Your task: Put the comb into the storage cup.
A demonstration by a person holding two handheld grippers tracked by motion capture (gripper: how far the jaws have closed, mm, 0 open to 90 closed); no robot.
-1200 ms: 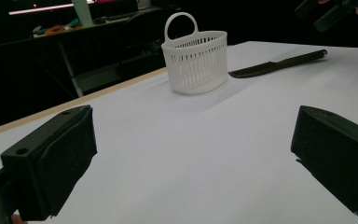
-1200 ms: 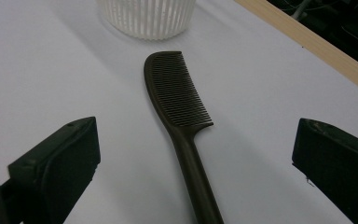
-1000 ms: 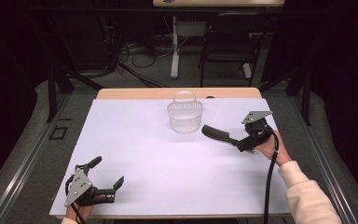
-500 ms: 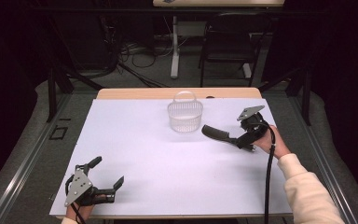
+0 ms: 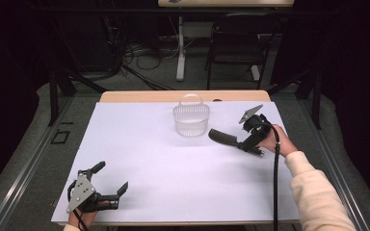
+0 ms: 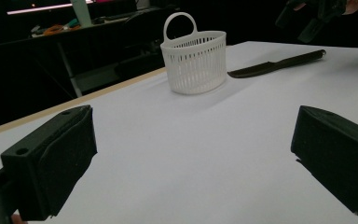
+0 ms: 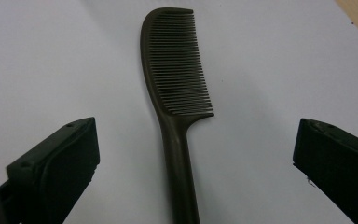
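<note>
Two claws spread — right claw (image 7: 193,177) straddles the comb (image 7: 177,88) handle, flat on worktop (image 5: 139,159) beside basket (image 5: 191,120); close squarely on handle. Left claw (image 5: 110,182) idle.

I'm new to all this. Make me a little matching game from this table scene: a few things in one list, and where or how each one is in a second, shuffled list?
Things:
1. comb
2. basket
3. left gripper
4. right gripper

States:
A. white, standing upright at the far middle of the table
B. open, over the comb's handle
C. dark, lying flat on the white table cover
D. open, at the near left corner

Pairs: 1-C, 2-A, 3-D, 4-B
</note>
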